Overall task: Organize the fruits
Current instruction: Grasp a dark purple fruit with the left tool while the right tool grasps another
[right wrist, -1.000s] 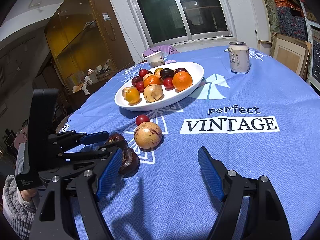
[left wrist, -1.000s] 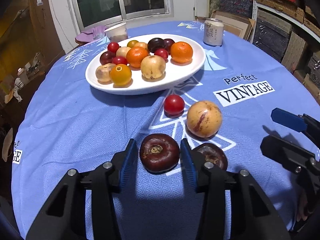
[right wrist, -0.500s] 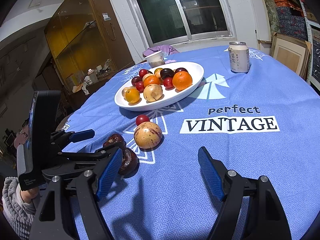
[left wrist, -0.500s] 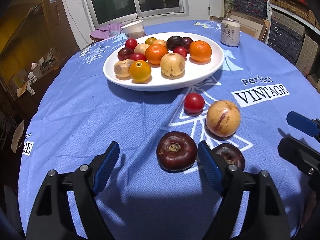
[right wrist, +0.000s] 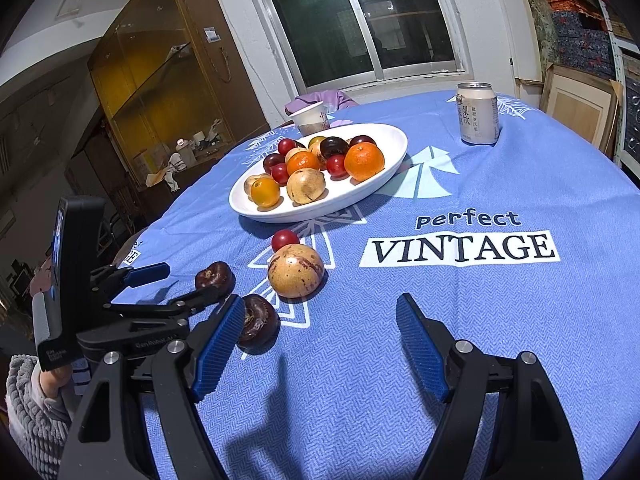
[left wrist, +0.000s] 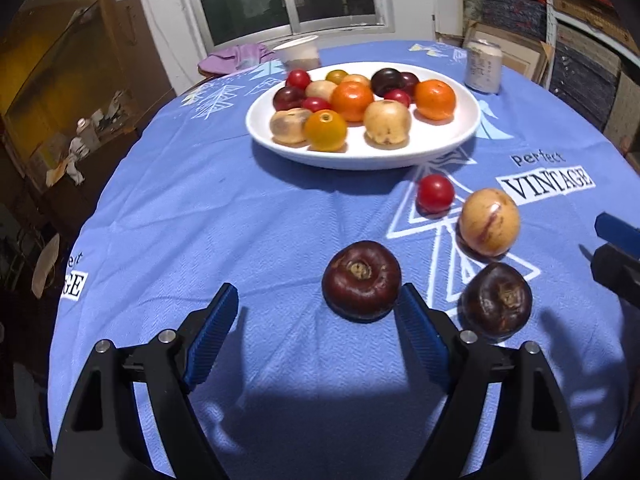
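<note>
A white plate (left wrist: pixel 400 156) (right wrist: pixel 320 210) in mid-table holds several fruits: oranges, plums, tomatoes and tan ones. Loose on the blue cloth in front of it lie a red tomato (left wrist: pixel 435 193) (right wrist: pixel 285 240), a tan streaked fruit (left wrist: pixel 489 222) (right wrist: pixel 295 271) and two dark maroon fruits. My left gripper (left wrist: pixel 316 304) (right wrist: pixel 176 286) is open. The nearer dark fruit (left wrist: pixel 361 280) (right wrist: pixel 215 278) rests just past its right fingertip, free of both pads. The other dark fruit (left wrist: pixel 496 300) (right wrist: pixel 258 320) lies beside the left finger of my right gripper (right wrist: pixel 320 308), which is open over bare cloth.
A drink can (left wrist: pixel 483 65) (right wrist: pixel 478 114) stands at the far right of the table. A paper cup (right wrist: pixel 310 118) and purple cloth (left wrist: pixel 236 56) sit behind the plate. A glass cabinet (right wrist: pixel 160 80) stands to the left. A grey sleeve (right wrist: pixel 28 400) holds the left gripper.
My left gripper has opened and let go of the dark fruit, which now rests on the cloth, and has shifted left. The right gripper has not moved.
</note>
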Motion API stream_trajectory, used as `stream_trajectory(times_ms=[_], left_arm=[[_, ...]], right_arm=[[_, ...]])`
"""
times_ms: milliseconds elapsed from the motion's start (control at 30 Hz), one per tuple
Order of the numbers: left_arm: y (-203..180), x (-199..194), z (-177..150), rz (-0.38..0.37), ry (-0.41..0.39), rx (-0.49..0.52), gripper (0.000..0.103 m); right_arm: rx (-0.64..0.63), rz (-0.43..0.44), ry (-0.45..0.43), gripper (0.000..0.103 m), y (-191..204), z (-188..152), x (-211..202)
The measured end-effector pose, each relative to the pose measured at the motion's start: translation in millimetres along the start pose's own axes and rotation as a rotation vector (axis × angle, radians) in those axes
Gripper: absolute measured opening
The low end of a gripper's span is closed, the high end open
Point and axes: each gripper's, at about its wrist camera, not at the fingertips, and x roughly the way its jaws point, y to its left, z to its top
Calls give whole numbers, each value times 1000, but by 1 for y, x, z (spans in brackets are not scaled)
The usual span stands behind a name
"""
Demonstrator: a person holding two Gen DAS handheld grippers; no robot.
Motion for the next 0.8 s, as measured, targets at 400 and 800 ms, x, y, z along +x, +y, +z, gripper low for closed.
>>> stream_trajectory(times_ms=[400,800], left_arm=[[-17,17,11,-100,42,75,50],[-5,20,13,-202,47,26,42]], right_arm=[[-275,19,242,62,50,1,46],[-387,14,306,42,76,-5,55]])
